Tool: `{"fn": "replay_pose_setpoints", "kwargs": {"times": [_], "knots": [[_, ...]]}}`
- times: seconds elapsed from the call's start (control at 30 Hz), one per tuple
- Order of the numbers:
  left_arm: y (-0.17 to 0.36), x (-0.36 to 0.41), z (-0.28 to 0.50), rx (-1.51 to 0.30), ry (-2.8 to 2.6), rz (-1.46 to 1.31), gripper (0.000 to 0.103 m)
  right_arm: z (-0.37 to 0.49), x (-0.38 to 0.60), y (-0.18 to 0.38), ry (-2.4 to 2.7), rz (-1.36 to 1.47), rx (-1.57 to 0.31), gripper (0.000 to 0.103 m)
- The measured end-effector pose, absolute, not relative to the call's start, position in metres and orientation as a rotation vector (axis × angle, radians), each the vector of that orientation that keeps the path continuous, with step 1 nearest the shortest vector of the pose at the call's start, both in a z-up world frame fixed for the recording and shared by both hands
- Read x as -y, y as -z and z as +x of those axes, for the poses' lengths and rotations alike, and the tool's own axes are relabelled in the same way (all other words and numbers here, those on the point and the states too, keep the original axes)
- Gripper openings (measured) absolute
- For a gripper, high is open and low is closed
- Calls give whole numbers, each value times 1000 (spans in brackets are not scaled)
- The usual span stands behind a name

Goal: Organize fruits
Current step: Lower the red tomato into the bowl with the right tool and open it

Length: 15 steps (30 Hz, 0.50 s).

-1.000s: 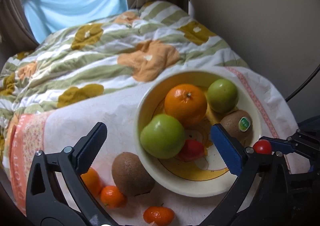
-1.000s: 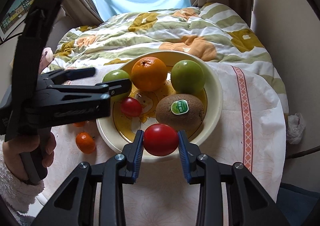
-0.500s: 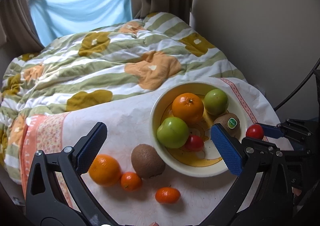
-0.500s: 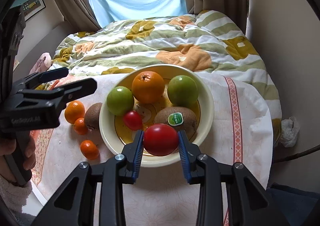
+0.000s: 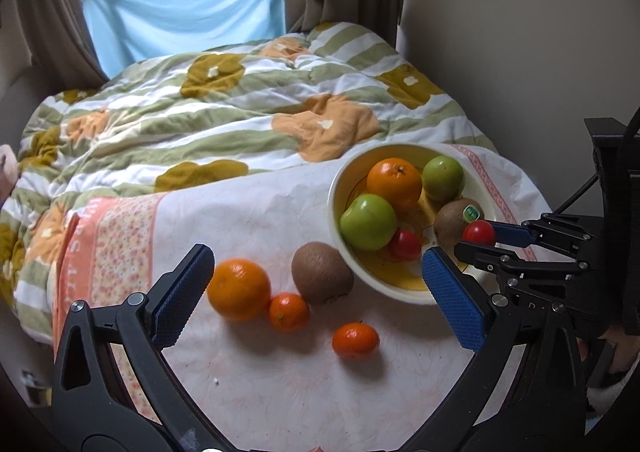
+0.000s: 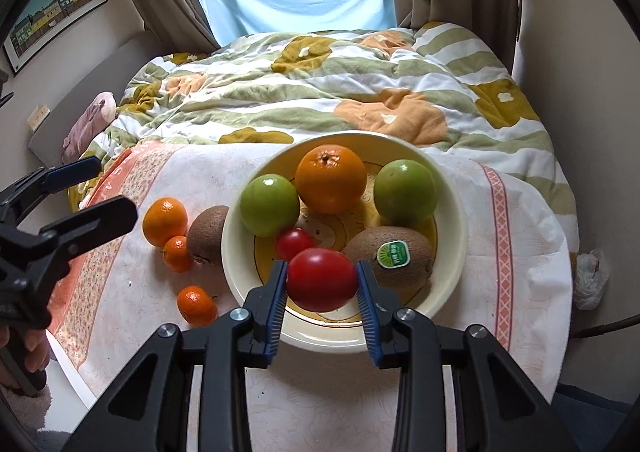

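Right now the right hand-held gripper point(image 6: 321, 279) pinches a round red tomato point(image 6: 321, 279) between its blue pads, hovering over the near rim of the cream ceramic bowl point(image 6: 452, 252), which holds more fruit. Beside it, the left hand-held gripper point(image 5: 316, 292) stands spread and empty above a large orange point(image 5: 239, 289) and brown kiwi point(image 5: 322, 272) on the table point(image 5: 280, 392), left of the bowl.

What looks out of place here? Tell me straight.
Four fruits lie outside the bowl on the tablecloth: an orange, a kiwi touching the bowl's side, and two mandarins. The right gripper holds a tomato above the bowl's near rim. Nothing spilled or damaged.
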<state>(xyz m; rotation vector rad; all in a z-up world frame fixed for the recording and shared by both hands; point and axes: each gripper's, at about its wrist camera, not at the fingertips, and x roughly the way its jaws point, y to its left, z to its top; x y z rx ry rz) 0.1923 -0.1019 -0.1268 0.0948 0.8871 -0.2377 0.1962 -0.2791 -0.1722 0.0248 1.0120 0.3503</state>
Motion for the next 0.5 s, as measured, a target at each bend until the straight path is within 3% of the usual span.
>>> {"fn": "replay_pose_setpoints", "kwargs": {"times": [0.5], "knots": [[150, 84, 181, -946, 180, 63, 103, 198, 274, 200, -365, -38, -1047, 32]]}}
